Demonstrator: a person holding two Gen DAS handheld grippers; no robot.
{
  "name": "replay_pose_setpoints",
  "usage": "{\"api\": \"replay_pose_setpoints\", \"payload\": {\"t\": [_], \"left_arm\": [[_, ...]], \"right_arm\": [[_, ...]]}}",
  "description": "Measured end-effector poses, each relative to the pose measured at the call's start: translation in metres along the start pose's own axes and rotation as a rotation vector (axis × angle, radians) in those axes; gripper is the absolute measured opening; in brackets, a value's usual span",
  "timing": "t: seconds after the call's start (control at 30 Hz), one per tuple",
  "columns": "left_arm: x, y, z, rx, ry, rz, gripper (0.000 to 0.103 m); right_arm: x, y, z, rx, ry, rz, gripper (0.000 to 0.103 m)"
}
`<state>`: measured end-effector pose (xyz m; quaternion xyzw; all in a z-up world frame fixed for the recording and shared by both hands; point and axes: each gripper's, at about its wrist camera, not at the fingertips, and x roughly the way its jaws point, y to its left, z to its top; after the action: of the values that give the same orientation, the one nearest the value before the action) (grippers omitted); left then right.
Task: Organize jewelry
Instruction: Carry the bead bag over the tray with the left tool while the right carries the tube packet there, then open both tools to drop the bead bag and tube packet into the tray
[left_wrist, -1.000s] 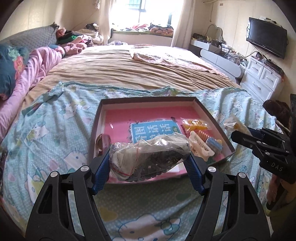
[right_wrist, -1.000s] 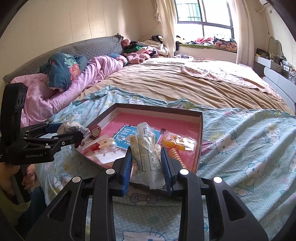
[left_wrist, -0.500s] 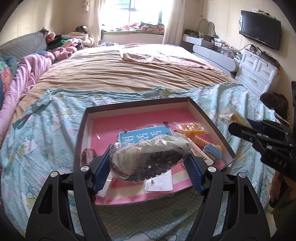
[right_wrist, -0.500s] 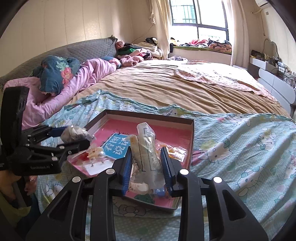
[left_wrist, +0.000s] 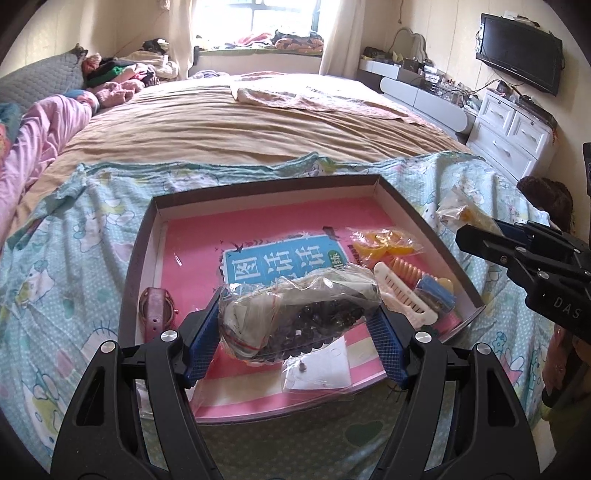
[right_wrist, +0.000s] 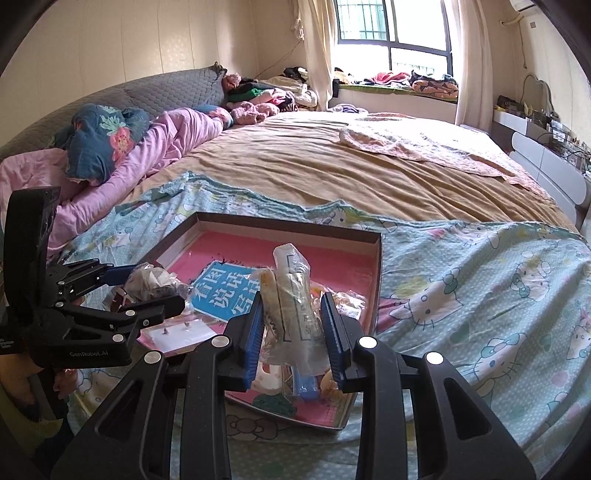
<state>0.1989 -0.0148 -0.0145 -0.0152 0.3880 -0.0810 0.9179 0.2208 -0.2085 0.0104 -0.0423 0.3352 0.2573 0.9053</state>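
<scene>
Both grippers have drawn in over the pink-lined tray (left_wrist: 142, 236) on the bed within the last second. The left gripper (left_wrist: 297, 325) pinches a bag of dark beads (left_wrist: 299, 314) above its near edge; the right gripper (right_wrist: 293, 328) clamps a clear packet (right_wrist: 291, 295), contents unclear. Placement looks imminent.

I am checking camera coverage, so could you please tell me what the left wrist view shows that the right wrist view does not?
Only the left wrist view shows the watch by the tray's left wall, the white comb and the wall television. Only the right wrist view shows the floral pillow and grey headboard. Both show the tray, its blue card, the left tongs shut on the bead bag, and the right tongs shut on a clear packet.
</scene>
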Motion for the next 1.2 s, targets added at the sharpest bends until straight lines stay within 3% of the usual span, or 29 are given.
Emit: {"api": "replay_pose_setpoints", "payload": {"t": [0.37,0.87,0.97,1.2], "left_arm": [[0.018,0.006,-0.01,-0.013,0.048,-0.007,0.065],[0.02,0.007,-0.01,-0.021,0.048,0.002,0.065],[0.02,0.007,-0.01,-0.019,0.05,0.006,0.066],[0.018,0.007,-0.01,-0.023,0.051,0.012,0.067]], "right_arm": [[0.022,-0.003,-0.007,0.02,0.046,-0.001,0.029],[0.048,0.002,-0.019,0.03,0.136,0.013,0.031],[0.043,0.002,-0.019,0.034,0.126,0.015,0.048],[0.021,0.001,-0.018,0.028,0.078,-0.008,0.062]]}}
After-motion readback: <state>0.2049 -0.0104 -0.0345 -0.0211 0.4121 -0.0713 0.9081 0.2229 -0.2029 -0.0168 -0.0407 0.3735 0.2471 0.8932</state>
